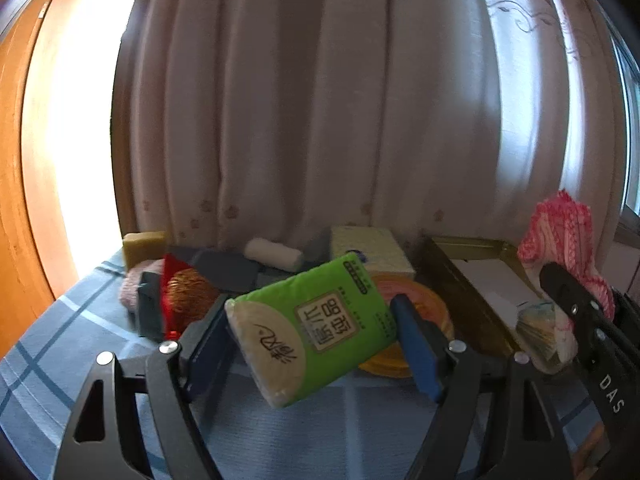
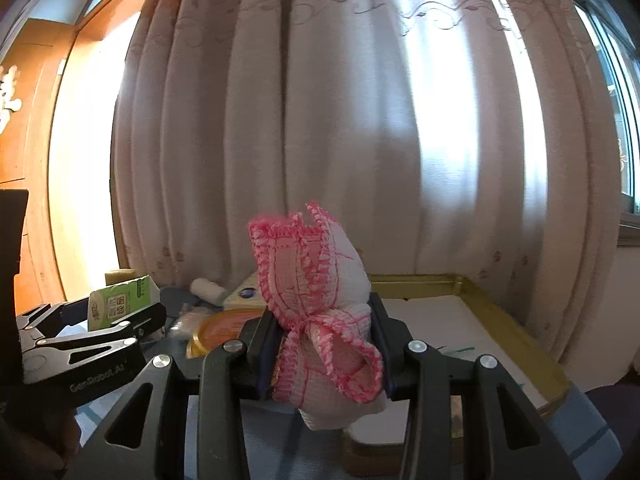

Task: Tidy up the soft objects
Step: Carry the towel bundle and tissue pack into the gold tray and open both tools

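My left gripper (image 1: 314, 334) is shut on a green tissue pack (image 1: 308, 328), which it holds tilted above the blue checked tablecloth (image 1: 60, 344). My right gripper (image 2: 324, 344) is shut on a knotted white cloth with pink edging (image 2: 320, 304), lifted in front of the gold tray (image 2: 516, 332). In the left wrist view that cloth (image 1: 560, 240) and the right gripper's dark body show at the far right, above the tray (image 1: 460, 280). In the right wrist view the left gripper (image 2: 116, 316) appears at the left with the green pack (image 2: 120, 300).
On the table behind lie a yellow sponge block (image 1: 144, 244), a white roll (image 1: 274, 254), a pale yellow box (image 1: 368, 248), a red-and-brown yarn ball (image 1: 184, 300), grey pads (image 1: 228, 268) and an orange round lid (image 1: 424, 312). A curtain (image 1: 320, 120) hangs close behind the table.
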{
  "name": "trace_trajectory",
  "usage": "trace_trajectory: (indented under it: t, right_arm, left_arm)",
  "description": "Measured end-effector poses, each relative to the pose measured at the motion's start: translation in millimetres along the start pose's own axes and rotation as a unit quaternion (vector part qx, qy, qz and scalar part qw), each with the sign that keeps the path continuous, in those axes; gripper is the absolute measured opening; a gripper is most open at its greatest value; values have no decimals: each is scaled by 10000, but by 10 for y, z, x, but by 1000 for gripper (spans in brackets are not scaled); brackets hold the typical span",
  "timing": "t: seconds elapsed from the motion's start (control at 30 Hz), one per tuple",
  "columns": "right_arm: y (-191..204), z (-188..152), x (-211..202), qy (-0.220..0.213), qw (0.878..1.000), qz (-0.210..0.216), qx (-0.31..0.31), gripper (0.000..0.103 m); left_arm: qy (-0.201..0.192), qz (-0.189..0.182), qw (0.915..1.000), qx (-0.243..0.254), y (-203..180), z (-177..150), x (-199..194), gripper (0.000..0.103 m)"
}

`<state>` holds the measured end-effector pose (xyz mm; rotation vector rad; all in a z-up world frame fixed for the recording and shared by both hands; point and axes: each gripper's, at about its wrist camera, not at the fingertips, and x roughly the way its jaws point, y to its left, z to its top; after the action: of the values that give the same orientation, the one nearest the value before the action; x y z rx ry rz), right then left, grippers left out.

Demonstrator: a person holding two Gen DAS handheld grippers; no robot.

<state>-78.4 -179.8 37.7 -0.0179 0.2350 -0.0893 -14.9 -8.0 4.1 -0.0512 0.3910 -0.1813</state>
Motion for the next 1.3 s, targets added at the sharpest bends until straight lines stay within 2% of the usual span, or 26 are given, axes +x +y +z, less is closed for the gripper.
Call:
trace_trajectory:
  t: [0.43, 0.73, 1.03, 1.3]
  right_arm:
    - [-594, 2, 2, -92, 9977, -668, 54, 43]
    - [-1168, -11, 33, -16, 9917, -1253, 300, 43]
    - [-1497, 40, 287, 258, 9892, -1329, 567, 43]
    - [-1621, 39, 497, 523, 9872, -1289, 775, 44]
  left_arm:
    - [-122, -470, 9983, 322, -617, 120, 93, 79]
    - [-176, -920, 9944, 480, -1045, 180, 195, 79]
    - [-13, -1269, 9903, 569, -1463, 217, 378, 79]
    - [293, -1275, 9879, 837, -1793, 154, 559, 79]
